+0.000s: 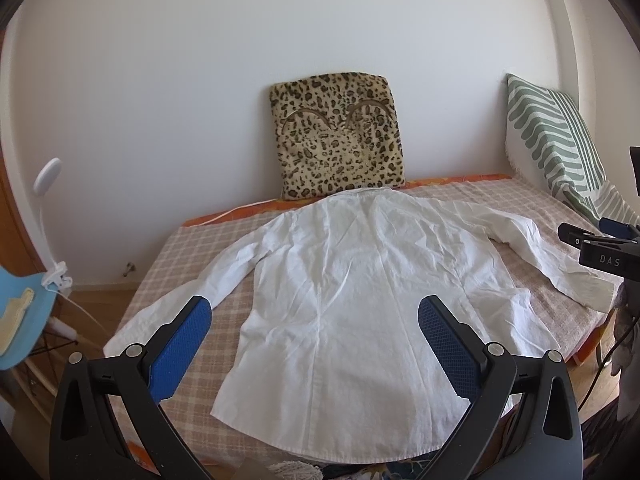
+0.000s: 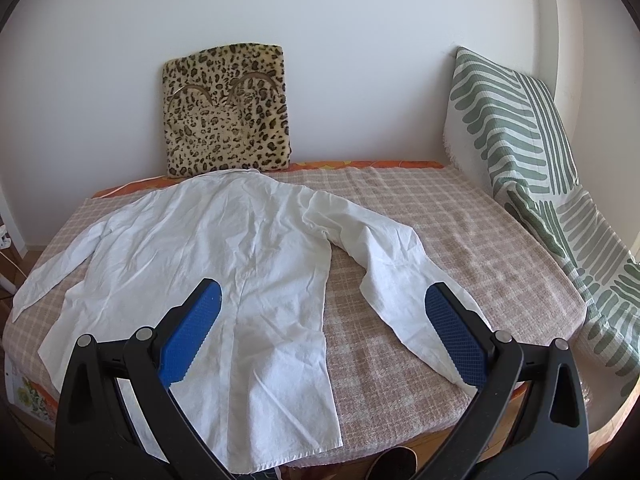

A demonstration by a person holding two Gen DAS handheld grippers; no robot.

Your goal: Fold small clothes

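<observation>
A white long-sleeved shirt (image 1: pixel 344 288) lies flat, back side up, on the checked pink bedcover (image 1: pixel 176 256), collar toward the wall, both sleeves spread outward. It also shows in the right wrist view (image 2: pixel 208 248). My left gripper (image 1: pixel 314 312) is open and empty, hovering above the shirt's lower body near the hem. My right gripper (image 2: pixel 322 300) is open and empty, hovering above the gap between the shirt's body and its right sleeve (image 2: pixel 384 264). The right gripper's black body shows at the right edge of the left wrist view (image 1: pixel 600 248).
A leopard-print cushion (image 1: pixel 338 136) leans on the white wall behind the collar. A green-striped cushion (image 2: pixel 520 132) leans at the right end of the bed. A blue chair (image 1: pixel 20 312) and a white clip lamp (image 1: pixel 48 184) stand left of the bed.
</observation>
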